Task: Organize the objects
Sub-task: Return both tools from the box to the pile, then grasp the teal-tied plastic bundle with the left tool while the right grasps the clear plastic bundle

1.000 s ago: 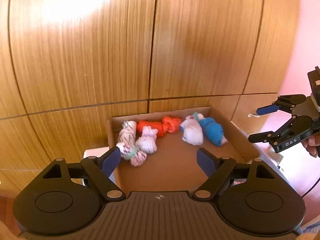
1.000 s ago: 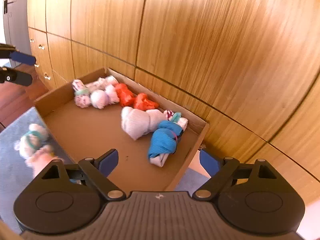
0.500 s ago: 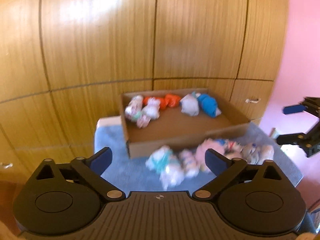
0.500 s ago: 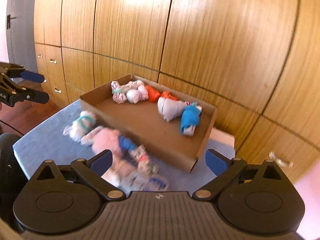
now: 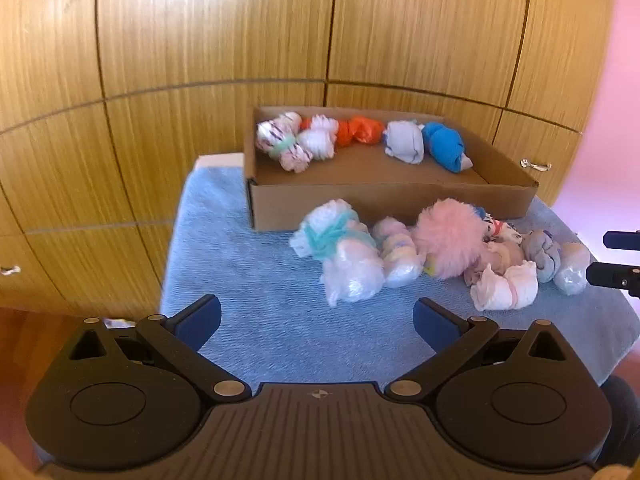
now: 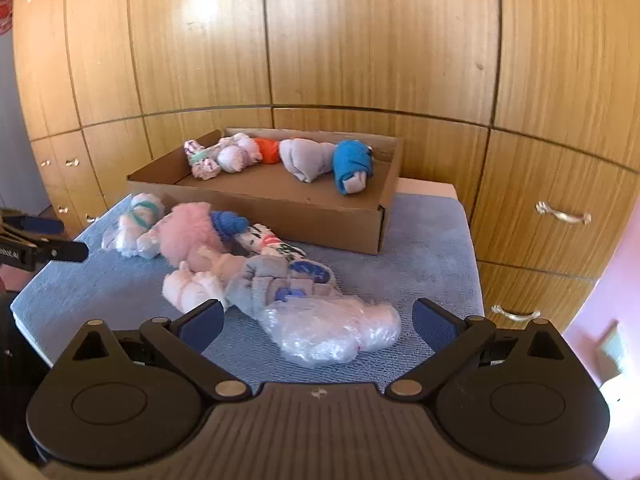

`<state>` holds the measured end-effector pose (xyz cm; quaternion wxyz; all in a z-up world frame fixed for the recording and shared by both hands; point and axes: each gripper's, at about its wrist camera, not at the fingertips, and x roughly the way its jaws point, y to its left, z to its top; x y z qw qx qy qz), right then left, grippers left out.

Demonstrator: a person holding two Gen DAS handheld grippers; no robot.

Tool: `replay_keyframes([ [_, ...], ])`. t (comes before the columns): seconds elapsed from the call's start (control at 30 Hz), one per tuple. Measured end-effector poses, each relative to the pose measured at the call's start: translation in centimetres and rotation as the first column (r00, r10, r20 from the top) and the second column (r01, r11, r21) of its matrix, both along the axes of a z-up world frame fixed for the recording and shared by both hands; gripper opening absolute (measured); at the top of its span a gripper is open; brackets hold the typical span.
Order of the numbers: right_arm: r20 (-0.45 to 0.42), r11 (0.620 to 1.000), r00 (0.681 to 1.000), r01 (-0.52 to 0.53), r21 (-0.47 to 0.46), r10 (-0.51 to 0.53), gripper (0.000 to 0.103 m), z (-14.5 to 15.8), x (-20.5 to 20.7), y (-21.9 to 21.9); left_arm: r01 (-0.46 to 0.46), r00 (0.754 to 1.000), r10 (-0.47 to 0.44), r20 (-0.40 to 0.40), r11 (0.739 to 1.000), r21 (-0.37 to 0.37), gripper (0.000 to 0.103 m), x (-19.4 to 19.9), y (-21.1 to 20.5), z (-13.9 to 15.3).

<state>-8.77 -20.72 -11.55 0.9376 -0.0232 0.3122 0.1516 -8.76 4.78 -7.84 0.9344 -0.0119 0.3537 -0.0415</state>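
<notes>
A shallow cardboard box (image 5: 384, 200) (image 6: 280, 216) stands at the back of a blue towel (image 5: 248, 292). Several rolled sock bundles line its far wall, among them an orange one (image 5: 360, 130) and a blue one (image 5: 444, 150). Loose bundles lie in front of the box: a white one with a teal band (image 5: 332, 236), a pink fluffy one (image 5: 448, 240) and a grey one (image 6: 264, 284). My left gripper (image 5: 316, 320) hovers open over bare towel, short of the pile. My right gripper (image 6: 318, 322) is open, with a plastic-wrapped bundle (image 6: 332, 332) lying between its fingers, untouched.
Wooden cabinet doors (image 5: 200, 60) with metal handles (image 6: 560, 212) rise right behind the table. The towel's edges drop off at left and right. The right gripper (image 5: 616, 258) shows at the left wrist view's right edge. The left gripper (image 6: 56, 238) shows at the right wrist view's left edge.
Both grippers have drawn back from over the box and sunk toward the towel, bringing the loose pile into view. Both jaws have spread wider.
</notes>
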Motion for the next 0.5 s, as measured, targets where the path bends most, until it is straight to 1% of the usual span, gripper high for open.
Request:
replay_keyframes([
  [0.13, -0.018, 1.000, 1.000, 0.003, -0.008, -0.003, 0.100, -0.9, 0.5, 0.0, -0.022, 1.000, 0.023, -0.003, 0.999, 0.039, 0.102, 1.5, -0.5, -0.4],
  [0.3, -0.018, 0.999, 1.000, 0.000, -0.034, 0.000, 0.100, -1.5, 0.6, 0.1, -0.039, 0.999, 0.039, -0.002, 0.999, 0.037, 0.102, 3.4, -0.4, -0.2],
  [0.5, -0.026, 0.999, 1.000, -0.012, -0.036, 0.011, 0.098, -1.9, 1.3, 0.2, -0.052, 0.999, 0.052, 0.003, 0.998, 0.025, 0.102, 5.6, -0.8, 0.3],
])
